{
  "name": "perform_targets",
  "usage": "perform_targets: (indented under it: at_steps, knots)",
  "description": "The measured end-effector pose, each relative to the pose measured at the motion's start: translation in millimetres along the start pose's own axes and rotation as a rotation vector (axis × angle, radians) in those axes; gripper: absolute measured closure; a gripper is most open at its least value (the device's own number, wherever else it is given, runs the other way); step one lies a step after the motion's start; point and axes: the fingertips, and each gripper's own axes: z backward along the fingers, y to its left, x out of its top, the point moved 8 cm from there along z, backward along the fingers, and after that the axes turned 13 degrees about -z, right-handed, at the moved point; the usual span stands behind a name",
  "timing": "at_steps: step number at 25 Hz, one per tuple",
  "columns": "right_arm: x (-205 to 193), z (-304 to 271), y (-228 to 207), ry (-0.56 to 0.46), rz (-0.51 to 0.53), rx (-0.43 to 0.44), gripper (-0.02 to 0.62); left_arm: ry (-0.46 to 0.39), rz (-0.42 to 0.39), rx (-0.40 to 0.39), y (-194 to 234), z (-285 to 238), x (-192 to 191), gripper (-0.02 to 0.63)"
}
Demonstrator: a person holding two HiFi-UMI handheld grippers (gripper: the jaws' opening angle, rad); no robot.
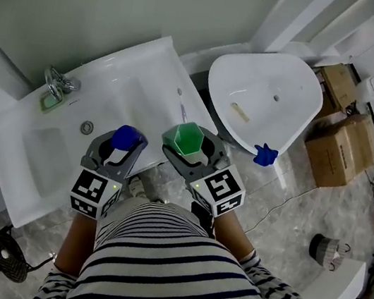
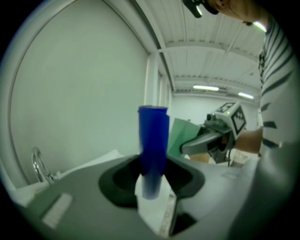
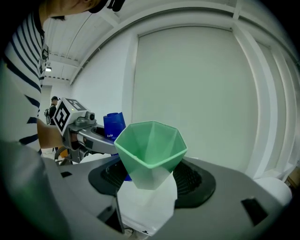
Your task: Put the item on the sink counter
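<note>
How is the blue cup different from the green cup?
The blue cup is slim with round, straight sides; the green cup is wider, with flat angled faces flaring upward. The left gripper holds the blue cup, the right gripper the green cup. Both stand upright between jaws.

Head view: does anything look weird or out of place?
Yes. A second white basin stands by itself right of the sink counter, next to cardboard boxes on the floor, seemingly in no counter. Nothing looks spilled.

Bathroom storeroom: sink counter (image 1: 139,94), loose basin (image 1: 260,97), cardboard boxes (image 1: 341,147).
</note>
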Motion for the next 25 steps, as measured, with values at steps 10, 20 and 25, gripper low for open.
perform_targets:
  at_steps: [10, 20, 25]
  knots:
    - [34.6, -75.2, -17.3, 0.012, 0.051, 0.036, 0.293, -0.016, 0.005, 0.057, 70.3, -17.2, -9.6, 0.448]
    - [52.3, -110.4, -36.8, 0.018, 0.086, 0.059, 0.292, 0.016, 0.048, 0.147, 102.6, -15.6, -24.4, 0.448]
    - [61.8, -126.8, -49.2, 0.032, 0.121, 0.132, 0.293, 0.04, 0.062, 0.226, 109.8, -19.2, -20.8, 0.448]
